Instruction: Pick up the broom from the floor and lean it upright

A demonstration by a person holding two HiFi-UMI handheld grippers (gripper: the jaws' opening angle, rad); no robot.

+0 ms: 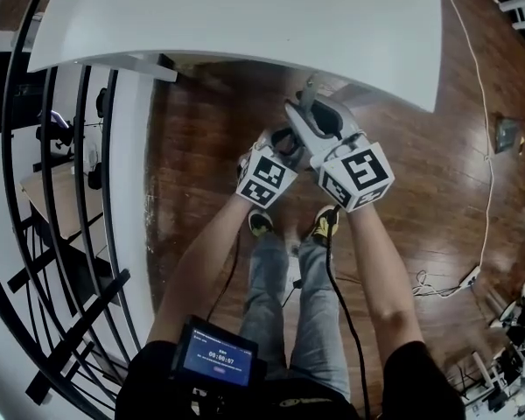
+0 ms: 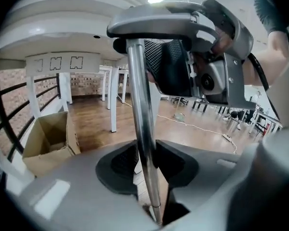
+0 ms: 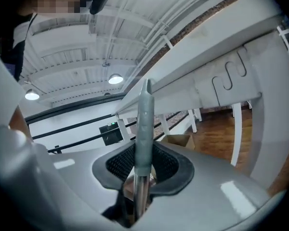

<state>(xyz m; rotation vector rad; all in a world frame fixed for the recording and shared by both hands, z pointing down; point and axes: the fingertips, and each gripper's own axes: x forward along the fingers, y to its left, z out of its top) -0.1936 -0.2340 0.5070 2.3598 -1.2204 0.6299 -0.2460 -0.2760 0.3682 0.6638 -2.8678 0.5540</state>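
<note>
The broom's handle stands upright between both grippers; its brush end is out of sight. In the head view only the grey handle tip shows above the grippers, just below the white table's edge. My right gripper is shut on the grey grip sleeve near the top, which its pads clamp. My left gripper sits just lower on the bare metal pole. The pole runs between its pads with slivers of floor showing on either side, so the left gripper is open around it.
A white table overhangs straight ahead, its legs beyond. A black railing runs along the left. A cardboard box stands on the wooden floor. A cable with a power strip lies to the right. The person's feet are below.
</note>
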